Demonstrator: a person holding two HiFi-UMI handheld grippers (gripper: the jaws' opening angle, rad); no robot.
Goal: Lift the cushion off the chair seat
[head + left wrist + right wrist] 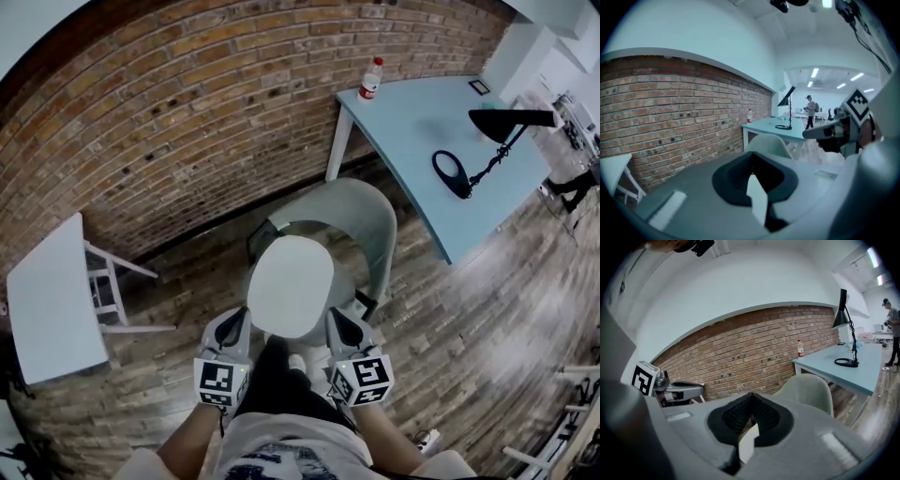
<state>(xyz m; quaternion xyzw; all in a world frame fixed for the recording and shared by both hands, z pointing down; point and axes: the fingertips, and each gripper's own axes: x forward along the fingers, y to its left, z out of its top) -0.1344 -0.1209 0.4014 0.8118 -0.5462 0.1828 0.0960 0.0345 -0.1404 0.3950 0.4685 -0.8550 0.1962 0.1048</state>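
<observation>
Head view shows the white oval cushion (291,286) lying flat on the seat of the grey shell chair (373,225) at centre frame, not yet lifted. The left tool (240,319) and right tool (337,319) sit at its lower edge, one towards each side, apparently placed to share the load evenly. Both gripper views show the jaws clenched tip to tip. A white sliver shows in the slot behind them; whether that is cushion I cannot tell. They likely must open before gripping.
</observation>
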